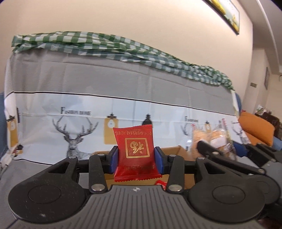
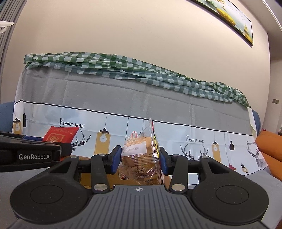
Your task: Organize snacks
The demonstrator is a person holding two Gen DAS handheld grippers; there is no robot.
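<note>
My left gripper [image 1: 136, 159] is shut on a red snack packet [image 1: 134, 151] with gold print, held upright above a cardboard box [image 1: 174, 151]. My right gripper [image 2: 140, 159] is shut on a clear bag of golden biscuits [image 2: 139, 155] with a white label, also above the box [image 2: 88, 176]. In the left wrist view the right gripper and its biscuit bag [image 1: 218, 139] show at the right. In the right wrist view the left gripper [image 2: 31, 153] and the red packet [image 2: 60, 134] show at the left. Another red wrapper [image 1: 161, 184] lies in the box.
A sofa back draped in a grey and white deer-print cover [image 2: 105, 109] fills the background, with a green checked cloth [image 2: 123, 67] on top. An orange cushion [image 1: 255, 128] lies at the right. A framed picture [image 2: 229, 15] hangs on the wall.
</note>
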